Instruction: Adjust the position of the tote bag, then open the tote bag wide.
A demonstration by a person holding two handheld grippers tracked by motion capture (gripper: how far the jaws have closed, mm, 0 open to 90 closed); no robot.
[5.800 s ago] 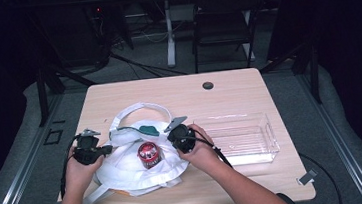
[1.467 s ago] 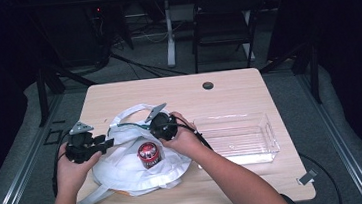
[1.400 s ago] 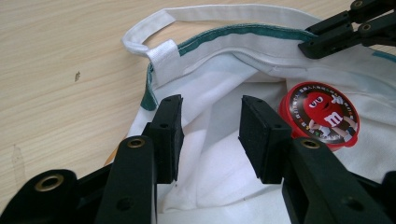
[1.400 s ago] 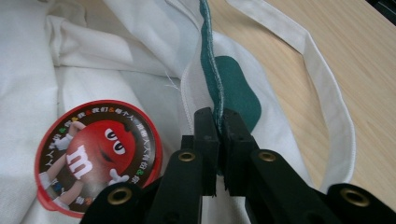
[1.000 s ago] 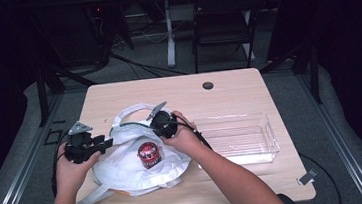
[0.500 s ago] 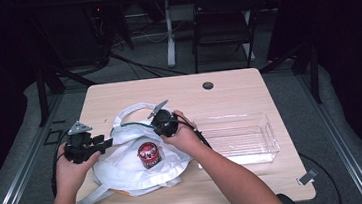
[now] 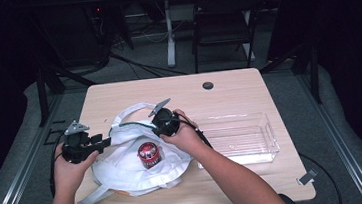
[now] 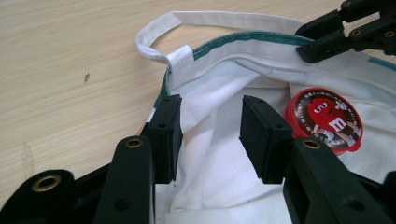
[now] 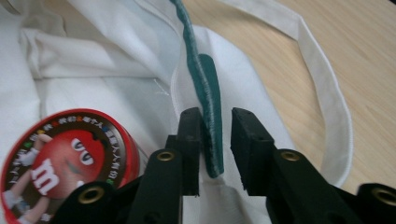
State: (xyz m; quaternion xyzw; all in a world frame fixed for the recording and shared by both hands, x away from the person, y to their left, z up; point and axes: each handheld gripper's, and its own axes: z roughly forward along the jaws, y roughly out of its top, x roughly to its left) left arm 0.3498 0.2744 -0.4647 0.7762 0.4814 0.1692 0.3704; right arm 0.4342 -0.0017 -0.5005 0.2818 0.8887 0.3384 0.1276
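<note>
**Releasing the bag rim with the tin on the cloth**

My right gripper (image 9: 215, 149) has just been opening; the green-trimmed rim (image 9: 205, 93) stands between its jaws, one pad touching, no longer clamped. My left gripper (image 8: 210, 140) stands wide, straddling white cloth of the tote bag (image 7: 124, 162) without pinching. The red M&M's tin (image 7: 150, 154) rests on the bag, between both grippers, on the table (image 7: 228, 92).

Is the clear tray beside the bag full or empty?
Empty: through the clear tray the bare tabletop shows, with nothing lying inside it.
</note>
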